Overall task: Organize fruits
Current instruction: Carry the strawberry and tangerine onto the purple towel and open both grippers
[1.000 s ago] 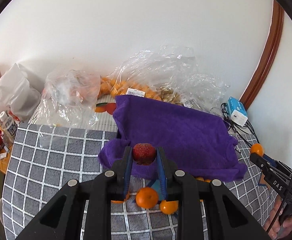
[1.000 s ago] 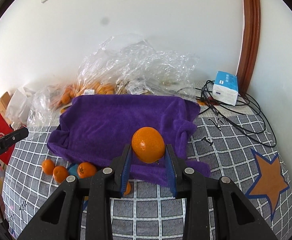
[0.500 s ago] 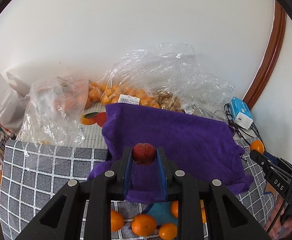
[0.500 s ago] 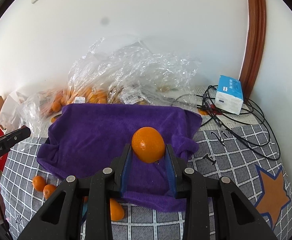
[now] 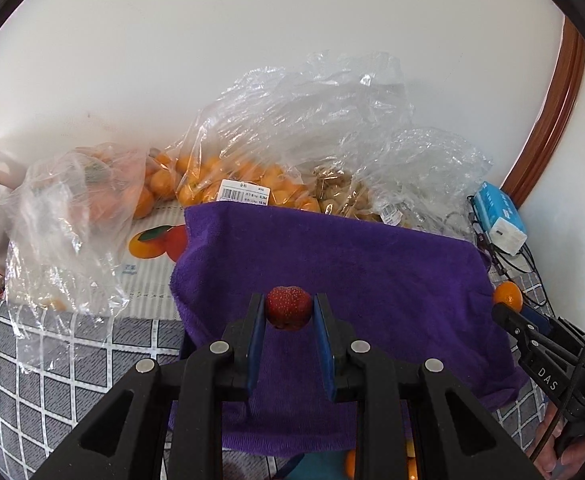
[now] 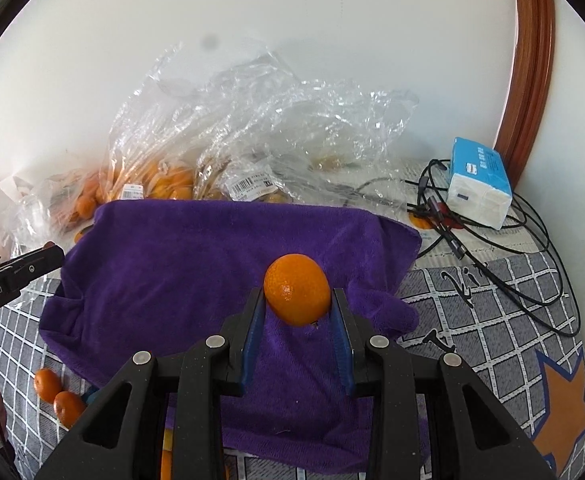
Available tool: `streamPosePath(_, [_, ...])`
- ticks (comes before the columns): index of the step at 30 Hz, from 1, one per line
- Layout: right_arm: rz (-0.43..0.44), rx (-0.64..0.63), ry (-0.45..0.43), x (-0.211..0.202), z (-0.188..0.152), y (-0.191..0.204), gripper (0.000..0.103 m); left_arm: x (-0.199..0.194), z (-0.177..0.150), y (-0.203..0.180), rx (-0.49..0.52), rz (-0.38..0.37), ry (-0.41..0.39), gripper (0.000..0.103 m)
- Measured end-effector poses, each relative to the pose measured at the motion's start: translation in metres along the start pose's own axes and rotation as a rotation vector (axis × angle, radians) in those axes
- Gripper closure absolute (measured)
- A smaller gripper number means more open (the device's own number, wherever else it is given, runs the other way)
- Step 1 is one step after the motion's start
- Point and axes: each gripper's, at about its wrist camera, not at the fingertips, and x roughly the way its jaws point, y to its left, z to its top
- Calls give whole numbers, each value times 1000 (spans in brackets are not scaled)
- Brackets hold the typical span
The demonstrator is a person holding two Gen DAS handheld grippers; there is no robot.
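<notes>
Your left gripper pinches a strawberry and your right gripper clamps a mandarin, both fruits held above the purple towel.

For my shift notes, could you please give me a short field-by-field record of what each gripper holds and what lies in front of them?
left gripper: shut on a red strawberry
right gripper: shut on an orange tangerine
below both: purple towel spread over a grey checked cloth
loose fruit: small tangerines on the checked cloth at the towel's near left edge
behind towel: clear plastic bags, some holding tangerines
far right: blue-and-white tissue pack beside black cables
</notes>
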Motion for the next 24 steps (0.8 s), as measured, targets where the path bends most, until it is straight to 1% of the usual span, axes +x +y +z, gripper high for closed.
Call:
streamPosePath(11, [-17,-12,87,45,-13,-4,70,44,-10,-5,9,0,84,80])
streamPosePath(15, [-16,-23,119,57,-18,-2,70,55,-13,-8,23,17,115,80])
streamPosePath(24, [-22,-40,130,66,-17,3,70,68,-20,-10,34,19,162,80])
